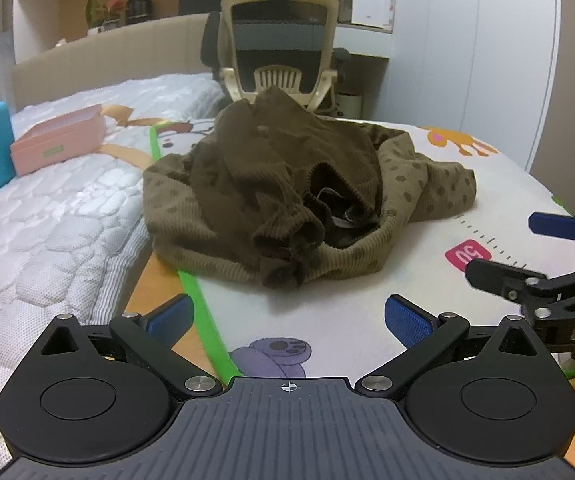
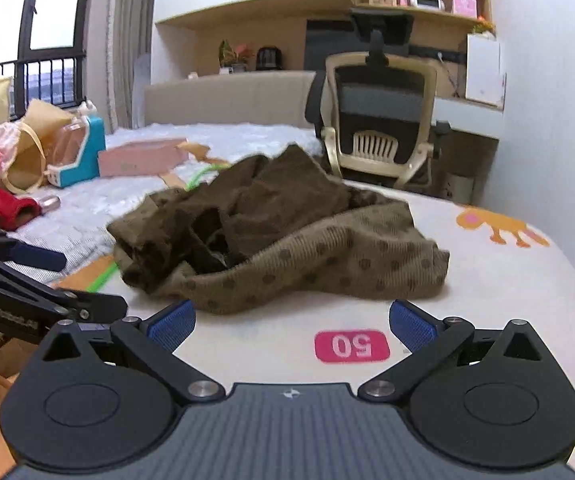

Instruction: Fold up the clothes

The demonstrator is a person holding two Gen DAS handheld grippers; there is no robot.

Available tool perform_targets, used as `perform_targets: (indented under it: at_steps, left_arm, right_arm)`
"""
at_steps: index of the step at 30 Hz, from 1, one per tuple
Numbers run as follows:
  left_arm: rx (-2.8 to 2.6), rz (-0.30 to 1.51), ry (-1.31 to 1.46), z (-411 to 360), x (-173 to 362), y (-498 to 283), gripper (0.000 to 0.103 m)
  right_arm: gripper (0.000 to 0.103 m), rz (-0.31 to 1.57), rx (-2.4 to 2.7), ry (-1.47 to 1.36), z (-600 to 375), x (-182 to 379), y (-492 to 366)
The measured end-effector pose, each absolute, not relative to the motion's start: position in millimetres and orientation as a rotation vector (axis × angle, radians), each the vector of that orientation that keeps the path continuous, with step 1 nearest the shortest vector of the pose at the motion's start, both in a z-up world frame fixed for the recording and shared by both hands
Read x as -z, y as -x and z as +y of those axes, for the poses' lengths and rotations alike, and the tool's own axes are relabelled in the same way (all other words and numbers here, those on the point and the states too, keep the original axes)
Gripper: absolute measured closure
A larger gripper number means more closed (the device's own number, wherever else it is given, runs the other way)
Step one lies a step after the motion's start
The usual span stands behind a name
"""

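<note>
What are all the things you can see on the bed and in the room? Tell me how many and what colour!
Garment: one, olive-brown with dark dots, crumpled in a heap on the mat.
Play mat: one, white with cartoon animals and a green border, under the garment.
Number label: one, pink, reading 50, on the mat near the right gripper.
Box: one, pink, on the quilted bedcover to the left.
Toy case: one, blue and white, left of the pink box.
Office chair: one, cream frame with dark mesh, beyond the bed.
Left gripper: one, black with blue pads, open, short of the garment.
Right gripper: one, same colours, open, empty.
</note>
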State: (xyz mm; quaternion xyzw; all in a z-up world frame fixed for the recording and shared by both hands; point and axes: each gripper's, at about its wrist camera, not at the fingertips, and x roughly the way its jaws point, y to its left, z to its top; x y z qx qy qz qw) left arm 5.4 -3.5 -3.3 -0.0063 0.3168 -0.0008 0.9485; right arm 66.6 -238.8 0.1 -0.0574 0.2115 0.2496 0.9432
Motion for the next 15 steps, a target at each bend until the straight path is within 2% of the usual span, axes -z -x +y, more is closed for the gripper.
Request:
perform_targets:
  at_steps: [15]
  left_arm:
    - [0.001, 0.599, -0.047, -8, -7, -2, 0.000]
  right_arm:
    - [0.000, 0.455, -0.504, 0.108, -240, -4, -72]
